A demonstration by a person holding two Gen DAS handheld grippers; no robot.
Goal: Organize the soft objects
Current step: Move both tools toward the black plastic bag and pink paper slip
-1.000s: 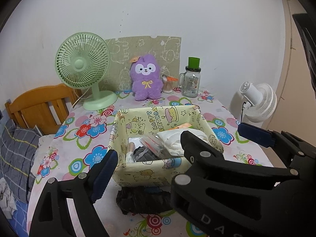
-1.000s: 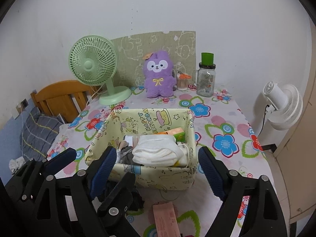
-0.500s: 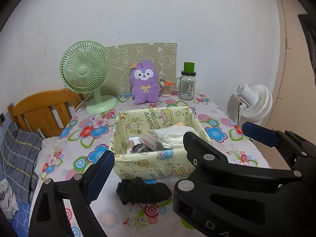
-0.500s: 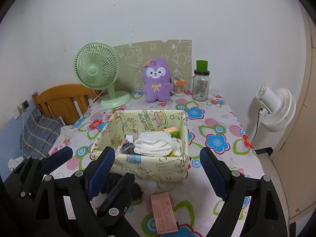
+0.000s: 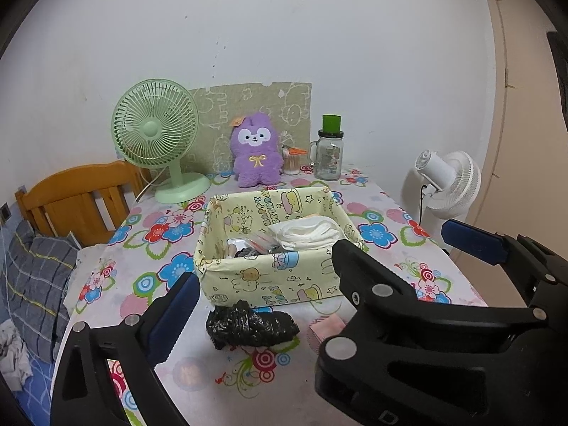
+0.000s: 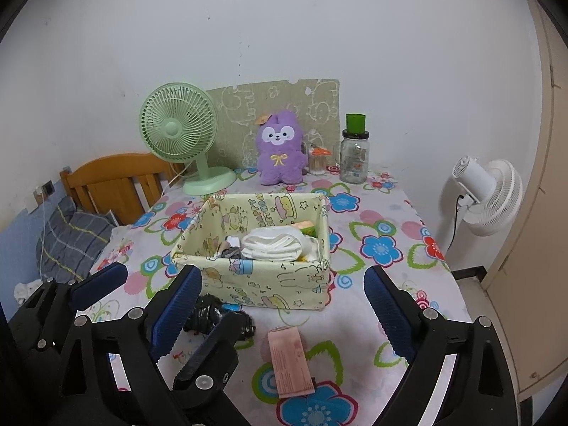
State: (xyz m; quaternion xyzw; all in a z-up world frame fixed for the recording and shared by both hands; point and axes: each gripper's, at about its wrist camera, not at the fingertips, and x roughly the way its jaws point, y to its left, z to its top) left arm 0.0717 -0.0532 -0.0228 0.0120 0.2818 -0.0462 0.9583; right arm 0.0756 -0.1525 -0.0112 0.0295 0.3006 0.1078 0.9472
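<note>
A: Left tongs [image 5: 319,314], left wrist view: blue pads spread wide apart, nothing between them touched.

B: Item before them?

A: Black crumpled bundle [image 5: 251,326], lying on the floral worktop [image 5: 149,248], between the two pads and just short of the fabric basket [image 5: 269,284]. Basket holds folded white cloth [image 5: 307,234] at its right side. Pink packet [image 5: 328,325] lies just right of the bundle, partly hidden by the right tongs' black frame, which crosses this view.

B: Behind the basket?

A: Purple plush [image 5: 255,154], green desk fan [image 5: 156,135], glass jar [image 5: 329,156], all against the wall.

B: Right wrist view?

A: Right tongs [image 6: 282,314]: pads likewise wide apart, empty. Pink packet [image 6: 290,362] lies flat on the worktop between the pads, near the camera. Black bundle [image 6: 209,314] sits toward the left pad, partly covered by the left tongs' frame. Basket [image 6: 262,284] stands beyond both, white cloth [image 6: 273,245] inside.
</note>
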